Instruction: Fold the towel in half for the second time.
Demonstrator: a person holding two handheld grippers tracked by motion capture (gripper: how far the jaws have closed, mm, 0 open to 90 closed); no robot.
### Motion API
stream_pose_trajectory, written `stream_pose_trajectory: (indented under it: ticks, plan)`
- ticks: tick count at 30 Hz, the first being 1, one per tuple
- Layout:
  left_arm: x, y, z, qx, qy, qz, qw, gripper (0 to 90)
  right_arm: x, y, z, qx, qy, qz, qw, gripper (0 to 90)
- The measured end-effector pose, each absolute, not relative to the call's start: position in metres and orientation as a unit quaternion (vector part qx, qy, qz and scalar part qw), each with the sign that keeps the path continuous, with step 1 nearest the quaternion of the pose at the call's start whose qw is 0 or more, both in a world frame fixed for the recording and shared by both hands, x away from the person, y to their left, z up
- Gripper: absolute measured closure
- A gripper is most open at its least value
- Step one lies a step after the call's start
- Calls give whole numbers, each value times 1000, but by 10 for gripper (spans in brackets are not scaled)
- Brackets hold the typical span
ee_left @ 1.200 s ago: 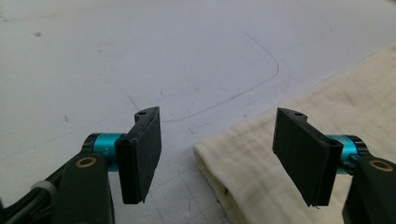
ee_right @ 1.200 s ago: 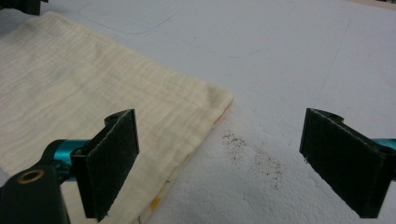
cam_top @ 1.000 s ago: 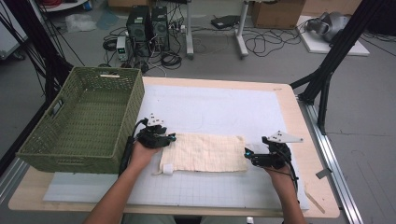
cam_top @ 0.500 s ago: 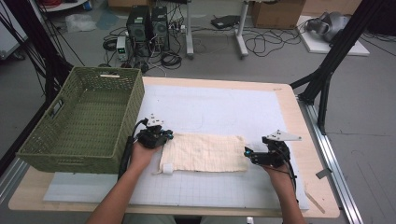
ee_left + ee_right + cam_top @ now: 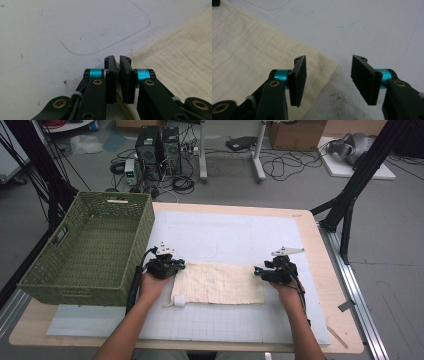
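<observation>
A cream cloth lies flat on the white mat. My left gripper sits at the cloth's far left corner. In the left gripper view the left gripper has its jaws shut, with the cloth's edge pinched between them. My right gripper is at the far right corner. In the right gripper view the right gripper has just been closing its jaws. They still stand apart, with the cloth's corner lying between them and not pressed by the pads.
A green woven basket stands on the table's left side, close to my left hand. A small white tag sticks out at the cloth's near left corner. The table's wooden edge runs along the right. Cables and computer cases lie on the floor beyond.
My right hand has shifted a little left, onto the cloth's far right corner. The left hand and the cloth have stayed where they were.
</observation>
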State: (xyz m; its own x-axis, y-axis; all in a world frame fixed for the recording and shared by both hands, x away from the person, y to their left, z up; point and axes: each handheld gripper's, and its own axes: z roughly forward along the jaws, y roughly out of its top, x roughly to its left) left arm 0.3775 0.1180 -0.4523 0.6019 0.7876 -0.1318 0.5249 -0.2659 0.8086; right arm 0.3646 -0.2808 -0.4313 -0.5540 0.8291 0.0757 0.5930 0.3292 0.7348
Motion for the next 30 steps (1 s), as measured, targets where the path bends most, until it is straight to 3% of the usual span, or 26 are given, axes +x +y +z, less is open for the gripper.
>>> stream_pose_trajectory:
  ticks: [9, 13, 23, 30]
  plan:
    - [378, 119, -452, 779, 423, 143, 441, 844, 377, -267, -438, 428, 827, 334, 144, 667]
    - [378, 119, -453, 776, 425, 143, 443, 848, 376, -267, -437, 424, 830, 335, 140, 826]
    - [376, 126, -451, 753, 447, 141, 462, 857, 376, -264, -434, 410, 828, 339, 176, 846]
    - [369, 129, -438, 743, 424, 157, 494, 857, 374, -269, -432, 420, 807, 370, 188, 844]
